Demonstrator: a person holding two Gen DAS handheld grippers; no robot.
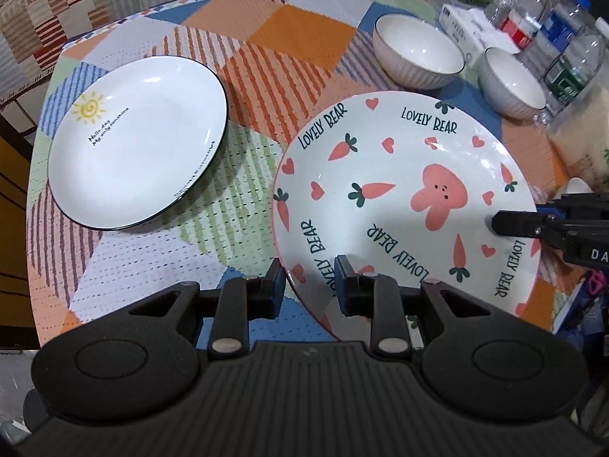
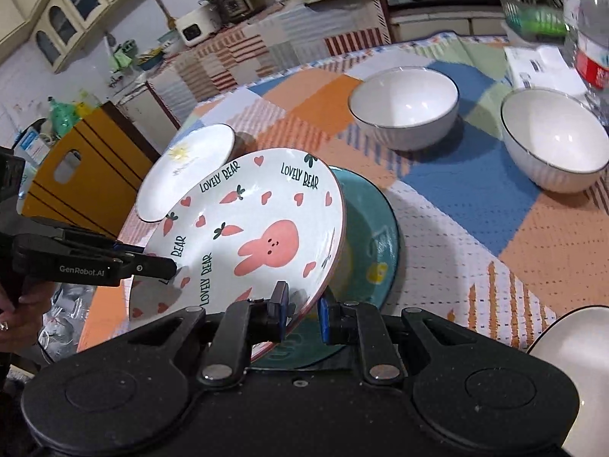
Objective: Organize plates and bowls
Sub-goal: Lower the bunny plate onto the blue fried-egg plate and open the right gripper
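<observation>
A white plate with a pink rabbit, carrots and "LOVELY BEAR" lettering hangs tilted above the table, held at two sides of its rim. My left gripper is shut on its near edge and shows in the right wrist view at the plate's left. My right gripper is shut on the opposite edge and reaches in from the right in the left wrist view. A teal plate lies under the lifted plate. A white plate with a sun rests to the left.
Two white bowls stand at the far right of the patchwork cloth. Water bottles and a white pack crowd the corner behind them. Another white dish sits at the near right. A yellow chair stands off the table's left.
</observation>
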